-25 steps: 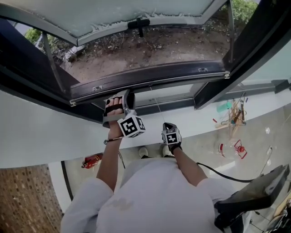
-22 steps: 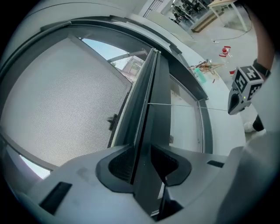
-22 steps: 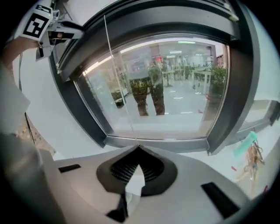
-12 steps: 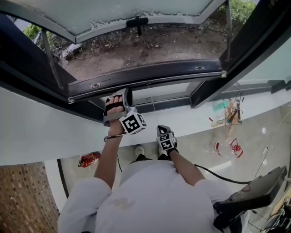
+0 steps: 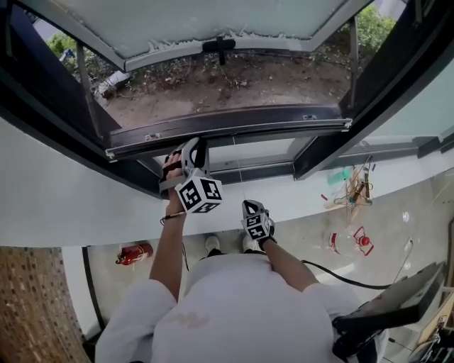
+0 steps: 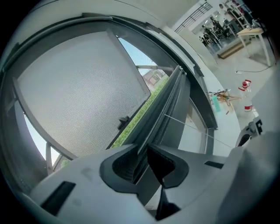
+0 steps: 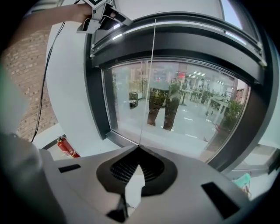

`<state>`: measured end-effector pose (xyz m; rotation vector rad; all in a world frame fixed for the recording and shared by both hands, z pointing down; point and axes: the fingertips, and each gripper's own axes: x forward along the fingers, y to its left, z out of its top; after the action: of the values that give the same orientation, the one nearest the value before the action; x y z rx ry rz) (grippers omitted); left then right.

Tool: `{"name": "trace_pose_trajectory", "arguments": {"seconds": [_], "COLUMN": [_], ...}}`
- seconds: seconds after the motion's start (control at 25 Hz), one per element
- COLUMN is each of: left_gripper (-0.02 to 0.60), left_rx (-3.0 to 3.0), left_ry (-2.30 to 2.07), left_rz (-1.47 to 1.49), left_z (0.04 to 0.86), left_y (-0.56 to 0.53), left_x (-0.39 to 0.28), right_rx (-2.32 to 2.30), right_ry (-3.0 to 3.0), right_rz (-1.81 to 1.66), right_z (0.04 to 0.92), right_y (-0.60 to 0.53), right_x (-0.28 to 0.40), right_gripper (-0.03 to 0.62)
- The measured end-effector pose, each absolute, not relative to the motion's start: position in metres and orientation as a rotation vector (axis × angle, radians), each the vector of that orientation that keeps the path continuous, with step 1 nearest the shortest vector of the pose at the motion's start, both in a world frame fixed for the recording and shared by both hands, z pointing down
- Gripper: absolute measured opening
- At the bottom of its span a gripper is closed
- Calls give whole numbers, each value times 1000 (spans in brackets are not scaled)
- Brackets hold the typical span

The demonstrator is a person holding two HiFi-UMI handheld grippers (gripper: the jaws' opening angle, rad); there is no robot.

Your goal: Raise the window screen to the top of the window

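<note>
The window screen's dark bottom bar (image 5: 284,119) runs across the window opening in the head view. My left gripper (image 5: 187,145) reaches up to the bar's left part. In the left gripper view its jaws are closing, and my left gripper (image 6: 143,151) has the bar's thin lip (image 6: 162,105) pinched between the pads. A thin pull cord (image 5: 241,170) hangs from the bar down to my right gripper (image 5: 250,205). In the right gripper view the cord (image 7: 148,78) runs straight into my right gripper (image 7: 138,148), which is shut on it.
The glass sash (image 5: 213,18) with a black handle (image 5: 216,42) stands swung outwards over bare ground. A white curved ledge (image 5: 64,205) runs below the window. On the floor lie a red fire extinguisher (image 5: 133,253) and, at the right, hangers and a bottle (image 5: 360,241).
The left gripper's jaws have come together on the bar, and that hand has rolled and risen a little. The right gripper has shifted slightly left, still holding the cord.
</note>
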<state>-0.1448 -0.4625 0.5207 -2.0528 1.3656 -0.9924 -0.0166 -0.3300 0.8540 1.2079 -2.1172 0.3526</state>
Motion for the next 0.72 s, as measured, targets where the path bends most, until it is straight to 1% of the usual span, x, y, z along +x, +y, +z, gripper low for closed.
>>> {"name": "trace_pose_trajectory", "arguments": {"seconds": [0.24, 0.52, 0.64, 0.72], "left_gripper": [67, 54, 8, 2], "left_rx": [-2244, -2509, -2577, -2607], "left_ry": [1529, 1716, 1793, 1815], "left_rz": [-703, -429, -295, -220], "left_z": [492, 485, 478, 474], "left_y": [-452, -447, -442, -439], "left_x": [-155, -175, -184, -185], "right_rx": [1231, 1221, 1236, 1253], "right_ry": [-2161, -2198, -2208, -2224], "right_rz": [297, 206, 190, 191], "right_z": [837, 826, 824, 826], "right_y": [-352, -362, -364, -367], "right_x": [-28, -43, -44, -44], "right_gripper": [2, 2, 2, 2]}}
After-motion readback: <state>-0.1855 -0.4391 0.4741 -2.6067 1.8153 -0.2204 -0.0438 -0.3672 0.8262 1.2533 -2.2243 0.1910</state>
